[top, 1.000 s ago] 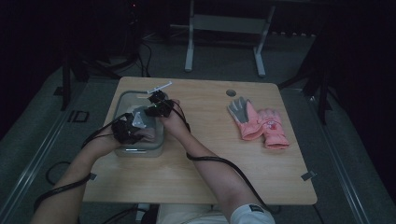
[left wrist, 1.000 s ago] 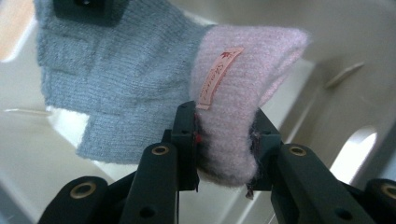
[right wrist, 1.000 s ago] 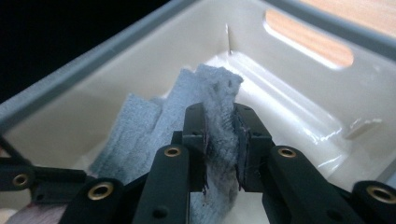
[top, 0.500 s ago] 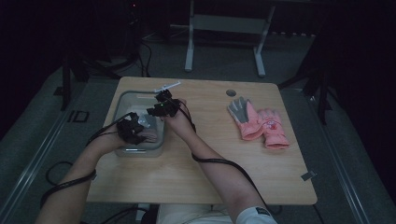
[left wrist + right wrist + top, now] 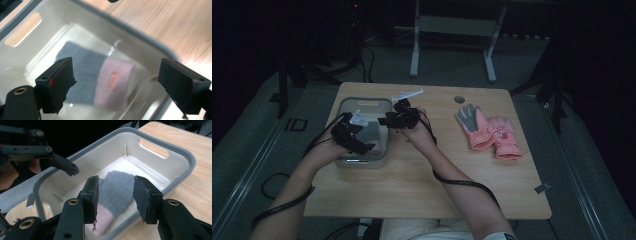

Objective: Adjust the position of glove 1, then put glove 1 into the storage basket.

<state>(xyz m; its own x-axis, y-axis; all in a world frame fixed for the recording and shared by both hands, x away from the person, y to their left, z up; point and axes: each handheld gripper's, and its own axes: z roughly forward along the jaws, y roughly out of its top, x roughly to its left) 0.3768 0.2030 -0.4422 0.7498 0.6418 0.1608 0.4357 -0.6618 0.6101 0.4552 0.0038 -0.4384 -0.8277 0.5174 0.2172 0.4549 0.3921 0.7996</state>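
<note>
A folded grey-and-pink fabric glove [image 5: 100, 80] lies flat on the floor of the pale, grey-rimmed plastic bin [image 5: 343, 107] at the left of the light wooden worktop [image 5: 422, 185]. The left gripper [image 5: 122, 82] hangs over the bin, jaws spread wide and empty. The right gripper [image 5: 116, 195], at the bin's rim, is parted too, and a pink-and-grey pair of gloves [image 5: 487, 131] lies well apart to the right.

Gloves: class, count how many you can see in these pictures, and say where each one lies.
3. Two pink-and-grey gloves lie side by side on the table's right half. A third glove, folded, lies inside the grey bin. More could be hidden beneath it.
</note>
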